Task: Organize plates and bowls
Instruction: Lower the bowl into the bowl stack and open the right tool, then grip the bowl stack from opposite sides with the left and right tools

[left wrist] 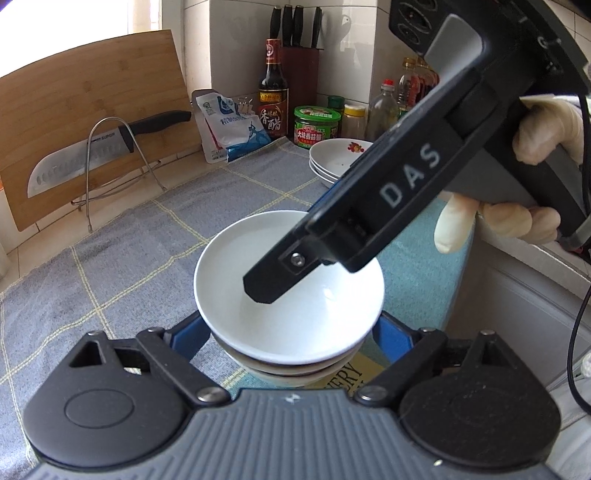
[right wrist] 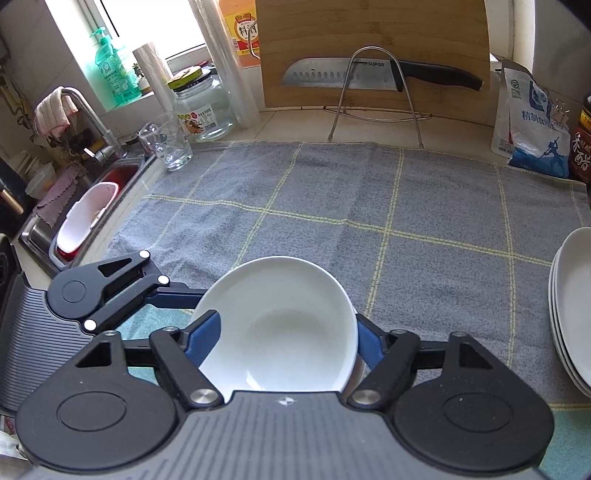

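Bowl (right wrist: 280,325) upright, mouth skyward.

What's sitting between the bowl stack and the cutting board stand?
Only bare grey checked towel lies between the bowl stack and the wire stand with the cutting board; the right wrist view shows it best.

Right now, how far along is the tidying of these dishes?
Mostly done, it seems. The plates sit stacked on the grey cloth. The bowls are nested; the right gripper grips the top bowl, with the left gripper around the stack. Left: letting go, perhaps the white bowl in the sink.
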`<state>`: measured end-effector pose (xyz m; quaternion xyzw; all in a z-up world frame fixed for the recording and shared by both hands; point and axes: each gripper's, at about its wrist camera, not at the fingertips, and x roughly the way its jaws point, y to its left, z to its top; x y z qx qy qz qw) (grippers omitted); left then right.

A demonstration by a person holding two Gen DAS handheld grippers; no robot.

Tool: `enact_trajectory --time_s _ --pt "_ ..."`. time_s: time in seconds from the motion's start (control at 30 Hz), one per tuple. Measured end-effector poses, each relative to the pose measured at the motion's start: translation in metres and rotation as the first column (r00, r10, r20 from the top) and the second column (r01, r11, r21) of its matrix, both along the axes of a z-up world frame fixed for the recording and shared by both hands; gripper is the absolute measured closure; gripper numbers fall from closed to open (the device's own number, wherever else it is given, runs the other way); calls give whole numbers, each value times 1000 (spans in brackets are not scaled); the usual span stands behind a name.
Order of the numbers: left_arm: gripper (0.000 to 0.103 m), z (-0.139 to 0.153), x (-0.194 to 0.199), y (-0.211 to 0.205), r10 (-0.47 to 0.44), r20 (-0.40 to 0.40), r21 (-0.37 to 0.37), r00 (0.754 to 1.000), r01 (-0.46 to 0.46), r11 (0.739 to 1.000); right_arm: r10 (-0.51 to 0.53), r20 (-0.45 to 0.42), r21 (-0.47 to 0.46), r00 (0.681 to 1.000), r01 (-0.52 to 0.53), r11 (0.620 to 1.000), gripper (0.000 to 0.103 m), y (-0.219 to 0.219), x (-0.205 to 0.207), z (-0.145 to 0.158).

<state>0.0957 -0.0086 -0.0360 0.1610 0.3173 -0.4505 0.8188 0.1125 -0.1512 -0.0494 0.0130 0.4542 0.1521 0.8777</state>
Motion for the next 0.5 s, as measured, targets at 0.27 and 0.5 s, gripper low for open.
enact_trajectory --time_s 0.27,0.5 --pt "2 -1 1 8 -3 -12 -24 1000 2 1000 10 60 -30 998 -8 1000 11 2 -3 7" --pt "2 -4 -1 17 -3 -33 -34 999 2 999 24 118 -18 993 -22 1000 8 11 -5 10"
